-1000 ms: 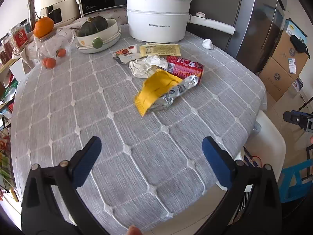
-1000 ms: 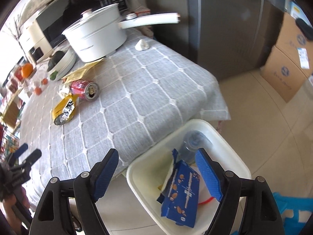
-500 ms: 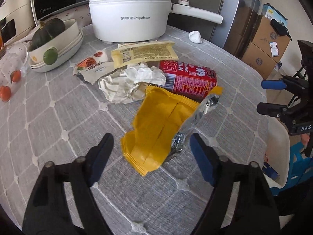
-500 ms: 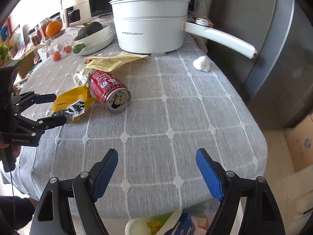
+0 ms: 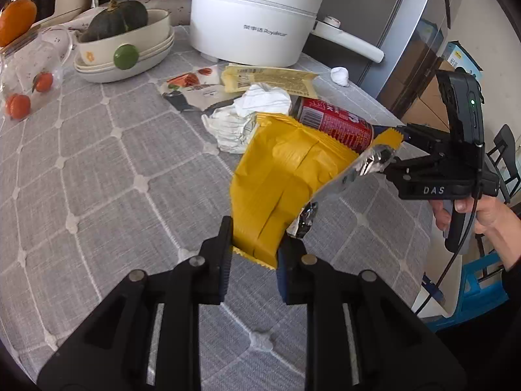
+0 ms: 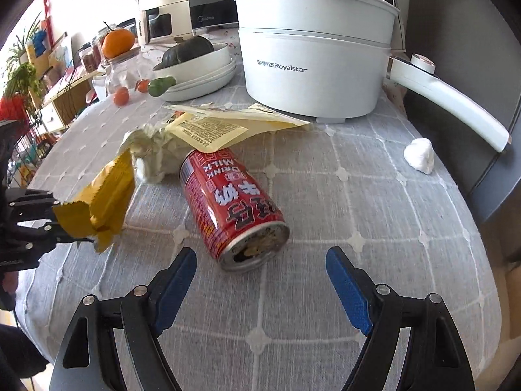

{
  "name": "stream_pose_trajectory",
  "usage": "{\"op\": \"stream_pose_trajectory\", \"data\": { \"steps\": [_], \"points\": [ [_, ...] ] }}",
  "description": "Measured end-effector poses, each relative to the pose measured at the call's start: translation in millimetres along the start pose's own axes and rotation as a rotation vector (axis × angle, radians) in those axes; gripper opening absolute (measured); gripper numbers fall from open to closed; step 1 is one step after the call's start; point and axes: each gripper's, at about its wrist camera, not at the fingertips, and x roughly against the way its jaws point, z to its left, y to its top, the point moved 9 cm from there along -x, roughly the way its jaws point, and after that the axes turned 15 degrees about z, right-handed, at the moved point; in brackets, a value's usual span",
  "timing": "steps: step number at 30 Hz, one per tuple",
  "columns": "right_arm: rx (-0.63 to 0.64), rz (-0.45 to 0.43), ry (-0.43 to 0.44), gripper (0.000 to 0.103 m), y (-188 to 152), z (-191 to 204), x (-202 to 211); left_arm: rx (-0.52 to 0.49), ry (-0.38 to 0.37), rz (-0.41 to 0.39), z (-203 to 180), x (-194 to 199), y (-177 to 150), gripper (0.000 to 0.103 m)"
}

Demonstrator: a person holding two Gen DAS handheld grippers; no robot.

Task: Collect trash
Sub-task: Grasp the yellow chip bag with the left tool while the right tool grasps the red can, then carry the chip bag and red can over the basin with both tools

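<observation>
- Our left gripper point(image 5: 255, 242) is clenched on the near end of the yellow bag point(image 5: 280, 176). The bag's long axis runs from the pads away toward 1 o'clock in the left view, its torn foil mouth at the far end, and it looks lifted off the cloth.
- In the right view the bag point(image 6: 104, 195) sits at 9 o'clock, tilted, with the left gripper on its lower corner.
- Our right gripper point(image 6: 260, 280) is released, its blue pads spread wide, just in front of the can point(image 6: 232, 203).
- The can lies on its side on the table point(image 6: 358, 195), open end facing the right gripper and long axis pointing away toward 11 o'clock.
- In the left view the can point(image 5: 332, 122) is partly hidden behind the bag at 1 o'clock.
- A crumpled tissue point(image 6: 153, 153) touches the can's far end, and a pale packet point(image 6: 221, 123) rests across that end.
- A printed wrapper point(image 5: 192, 89) lies beyond the tissue at 11 o'clock in the left view.
- The white pot point(image 6: 312, 52) stands at 12 o'clock behind the litter, its handle reaching toward 3 o'clock.
- A small white wad point(image 6: 420, 154) lies alone at 2 o'clock below the handle.
- Stacked bowls point(image 5: 130, 55) with a dark squash sit at 10 o'clock in the left view.
- We cannot tell whether the bag's far end touches the can.
</observation>
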Motion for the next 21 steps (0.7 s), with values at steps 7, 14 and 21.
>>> {"op": "stream_pose_trajectory", "data": {
  "steps": [7, 14, 21],
  "points": [
    [0.015, -0.034, 0.016, 0.068, 16.3, 12.9, -4.9, 0.027, 0.032, 0.013, 7.6, 2.0, -11.5, 0.025],
    [0.036, -0.003, 0.000, 0.063, 7.0, 29.4, 8.5, 0.047, 0.039, 0.013, 4.5, 16.0, -13.7, 0.025],
    [0.022, 0.004, -0.037, 0.059, -10.9, 34.6, 59.8, 0.061, 0.062, 0.005, -13.1, 37.9, -25.2, 0.024]
  ]
}}
